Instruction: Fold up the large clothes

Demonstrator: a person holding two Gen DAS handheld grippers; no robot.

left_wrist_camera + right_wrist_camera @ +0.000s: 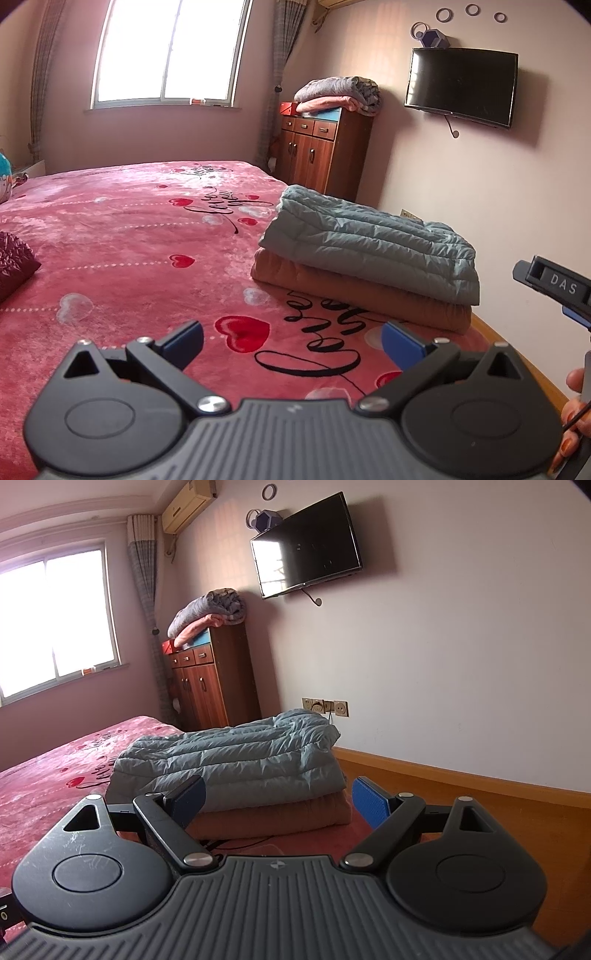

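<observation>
A folded teal quilted jacket [369, 240] lies on top of a folded brown garment [362, 295] at the right edge of the pink heart-print bed [129, 240]. My left gripper [291, 343] is open and empty above the bedspread, short of the stack. My right gripper [277, 801] is open and empty, close in front of the same stack: the teal jacket [229, 757] on the brown garment [273, 816]. Part of the right gripper [554, 286] shows at the right edge of the left wrist view.
A dark red garment [14, 262] lies at the bed's left edge. A wooden cabinet [321, 155] with folded blankets stands by the far wall, under a wall TV [460, 86]. A wooden bed frame edge [517, 354] and floor [461, 794] lie to the right.
</observation>
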